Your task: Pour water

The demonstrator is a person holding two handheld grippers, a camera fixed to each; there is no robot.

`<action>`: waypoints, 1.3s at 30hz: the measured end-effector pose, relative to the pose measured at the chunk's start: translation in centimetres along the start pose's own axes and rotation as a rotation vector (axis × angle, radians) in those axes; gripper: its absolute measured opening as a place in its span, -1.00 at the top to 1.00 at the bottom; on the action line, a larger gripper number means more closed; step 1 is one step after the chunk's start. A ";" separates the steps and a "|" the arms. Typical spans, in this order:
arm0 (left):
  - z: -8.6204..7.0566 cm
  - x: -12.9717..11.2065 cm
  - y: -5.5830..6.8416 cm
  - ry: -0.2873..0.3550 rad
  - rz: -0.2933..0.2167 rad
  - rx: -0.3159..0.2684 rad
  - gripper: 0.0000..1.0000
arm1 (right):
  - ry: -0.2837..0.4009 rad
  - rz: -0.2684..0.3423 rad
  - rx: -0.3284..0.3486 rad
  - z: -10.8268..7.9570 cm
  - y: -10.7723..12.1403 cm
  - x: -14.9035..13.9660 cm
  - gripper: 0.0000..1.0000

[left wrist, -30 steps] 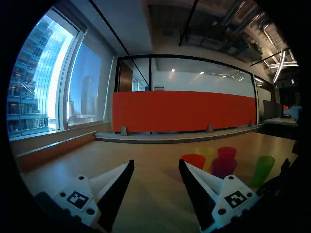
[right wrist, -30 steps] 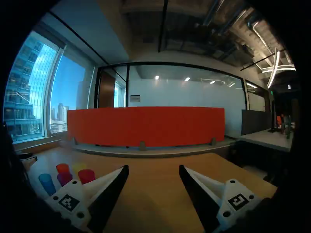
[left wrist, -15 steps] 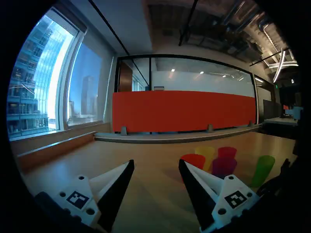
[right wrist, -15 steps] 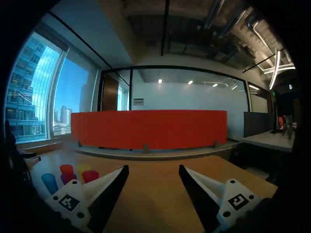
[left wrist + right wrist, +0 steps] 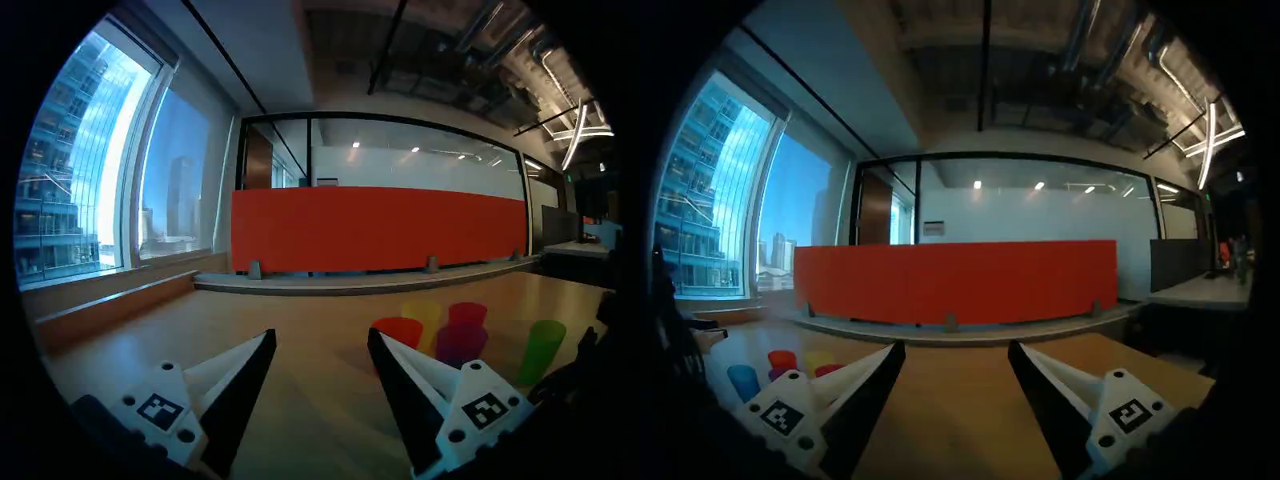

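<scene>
Cups (image 5: 460,344) stand in a tight coloured cluster on the counter (image 5: 192,320), ahead and to the right of the left tongs (image 5: 320,334), which gape with nothing between them. The right tongs (image 5: 954,348) are likewise spread and empty, with the cluster off to their left. I cannot make out any water. Because they are packed so closely, a finger sliding in for one could knock over a neighbour, and they look light enough to tip.

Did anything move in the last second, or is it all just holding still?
The right claw has tipped upward: the orange partition and the cups sit lower in its view. Nothing was grasped or released. The left claw stayed put; both claws open, cups untouched on the table.
</scene>
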State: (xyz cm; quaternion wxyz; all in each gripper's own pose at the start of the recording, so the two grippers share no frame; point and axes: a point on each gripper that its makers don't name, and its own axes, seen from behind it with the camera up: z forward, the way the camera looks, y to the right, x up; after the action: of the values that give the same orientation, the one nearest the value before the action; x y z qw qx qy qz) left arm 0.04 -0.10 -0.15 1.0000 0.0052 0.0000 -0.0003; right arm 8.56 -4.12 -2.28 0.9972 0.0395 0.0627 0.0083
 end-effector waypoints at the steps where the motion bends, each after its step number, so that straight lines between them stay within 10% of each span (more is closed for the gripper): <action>1: 0.0 0.0 0.0 0.000 0.000 0.000 -0.69 | 0.003 0.000 -0.001 0.2 0.1 0.0 -0.99; 39: 0.0 0.0 0.0 0.000 0.000 0.000 -0.69 | -0.076 0.013 -0.060 0.8 4.1 -7.5 -0.99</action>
State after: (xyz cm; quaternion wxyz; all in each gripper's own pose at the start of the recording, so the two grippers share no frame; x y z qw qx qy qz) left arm 0.07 -0.11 -0.15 1.0000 0.0052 0.0001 -0.0003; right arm 1.20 -0.22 -0.24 0.9995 0.0102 0.0243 0.0154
